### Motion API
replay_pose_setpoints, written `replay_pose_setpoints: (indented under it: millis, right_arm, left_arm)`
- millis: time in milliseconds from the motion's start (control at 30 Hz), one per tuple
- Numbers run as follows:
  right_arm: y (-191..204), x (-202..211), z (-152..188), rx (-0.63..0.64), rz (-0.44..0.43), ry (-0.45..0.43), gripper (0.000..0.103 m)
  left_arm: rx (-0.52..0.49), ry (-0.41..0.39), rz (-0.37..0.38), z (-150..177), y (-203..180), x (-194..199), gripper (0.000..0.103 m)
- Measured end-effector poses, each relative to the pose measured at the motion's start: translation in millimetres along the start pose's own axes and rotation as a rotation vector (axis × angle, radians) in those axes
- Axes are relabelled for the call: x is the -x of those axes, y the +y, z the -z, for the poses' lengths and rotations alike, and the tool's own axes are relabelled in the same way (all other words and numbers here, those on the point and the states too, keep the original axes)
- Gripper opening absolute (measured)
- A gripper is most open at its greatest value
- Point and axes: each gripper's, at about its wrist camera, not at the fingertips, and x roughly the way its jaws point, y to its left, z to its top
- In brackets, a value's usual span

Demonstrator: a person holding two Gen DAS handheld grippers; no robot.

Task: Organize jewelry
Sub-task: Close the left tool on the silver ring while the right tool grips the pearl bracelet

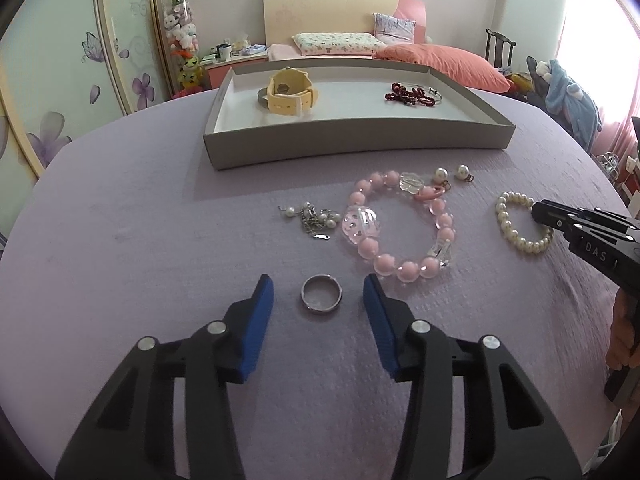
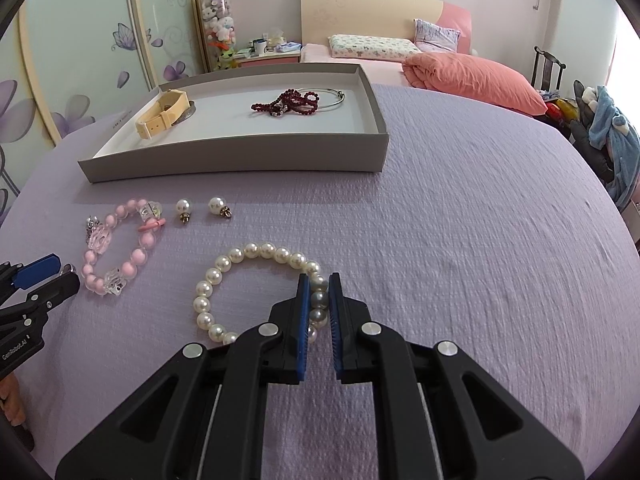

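While your left gripper [image 1: 318, 294] straddles the silver ring [image 1: 321, 294], its pads stand clear of it on the purple cloth [image 1: 140, 248].
In the right wrist view, your right gripper [image 2: 319, 286] pinches the pearl bracelet [image 2: 224, 276] flat on the cloth, near the grey tray [image 2: 240, 160].

grey tray [image 1: 352, 142]: 1 | watch [image 1: 290, 92]: 1 | dark red bead string [image 1: 408, 94]: 1 | pink bead bracelet [image 1: 400, 228]: 1 | pearl bracelet [image 2: 224, 280]: 1 | loose pearl earrings [image 2: 216, 205]: 2 | silver ring [image 1: 322, 294]: 1 | chain with pearls [image 1: 314, 220]: 1
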Motion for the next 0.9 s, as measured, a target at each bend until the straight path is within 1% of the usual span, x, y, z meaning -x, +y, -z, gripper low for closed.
replay_pose_setpoints:
  millis: [167,267,400,700,900]
  right_arm:
    - [0,0,0,-0.001,-0.001,0.0,0.01]
    - [0,0,0,0.0,0.0,0.0,0.01]
    - [0,0,0,-0.001,-0.001,0.0,0.01]
    - [1,0,0,-0.006,-0.007,0.0,0.01]
    - [0,0,0,-0.015,-0.016,-0.001,0.01]
  left_arm:
    - [-0.002,0.0,0.001,-1,-1,0,0.04]
    - [-0.005,-0.001,-0.001,-1,-2,0,0.035]
    - [-0.01,-0.003,-0.004,-1,-3,0,0.022]
    - [0.015,-0.01,0.001,0,3,2,0.022]
    - [0.041,-0.04,0.004,-3,11,7,0.022]
